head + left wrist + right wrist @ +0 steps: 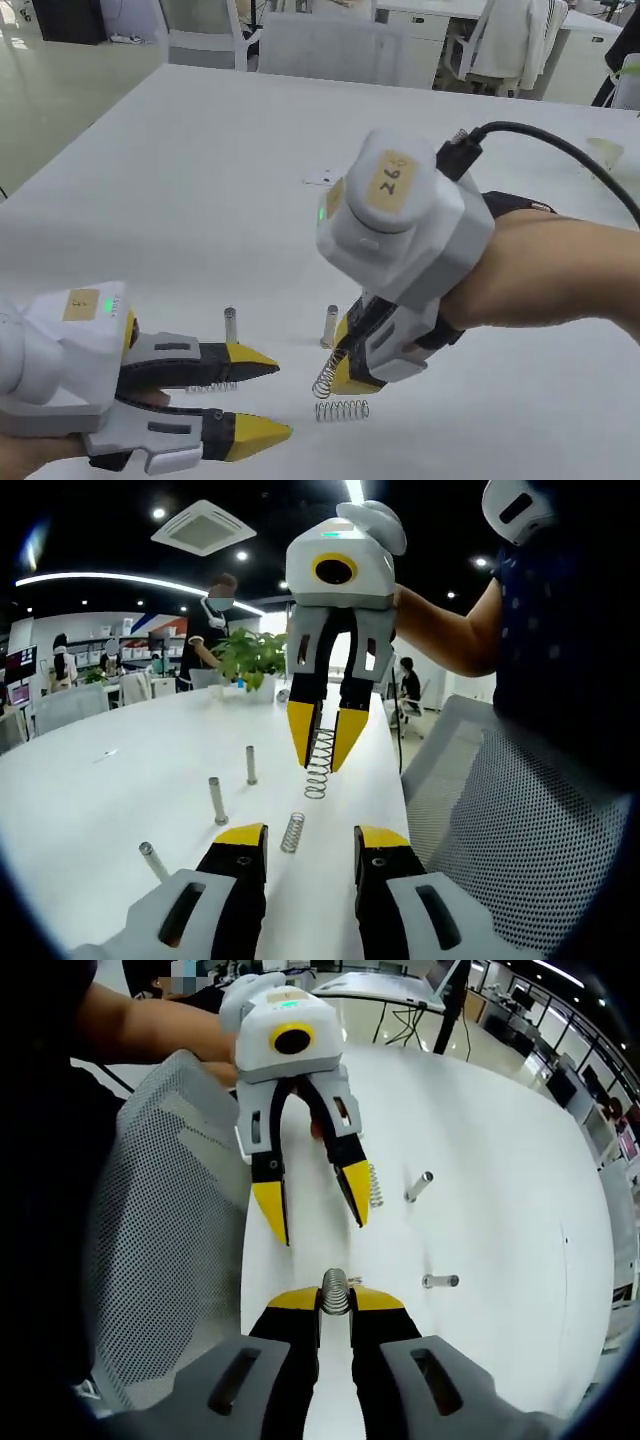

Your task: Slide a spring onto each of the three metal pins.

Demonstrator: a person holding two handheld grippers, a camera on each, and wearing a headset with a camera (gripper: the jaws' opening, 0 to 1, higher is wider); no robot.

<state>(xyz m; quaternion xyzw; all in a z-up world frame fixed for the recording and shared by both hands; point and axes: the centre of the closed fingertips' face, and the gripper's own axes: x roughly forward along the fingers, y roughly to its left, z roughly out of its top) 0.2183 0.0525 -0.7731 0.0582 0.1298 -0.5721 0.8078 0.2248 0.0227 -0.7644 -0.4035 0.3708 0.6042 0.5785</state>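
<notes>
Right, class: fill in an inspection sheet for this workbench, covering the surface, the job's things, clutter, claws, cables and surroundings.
Surface: white table, smooth.
Job's things: three pins, all bare; held spring; loose spring and second loose spring lying on the table.
Clutter: small pale scrap, too small to identify.
Claws: left claw open, holding nothing; right claw shut on the held spring.
Cables: black cable leaves the right claw, arching over the arm.
Surroundings: chair, plant and people beyond the table.
</notes>
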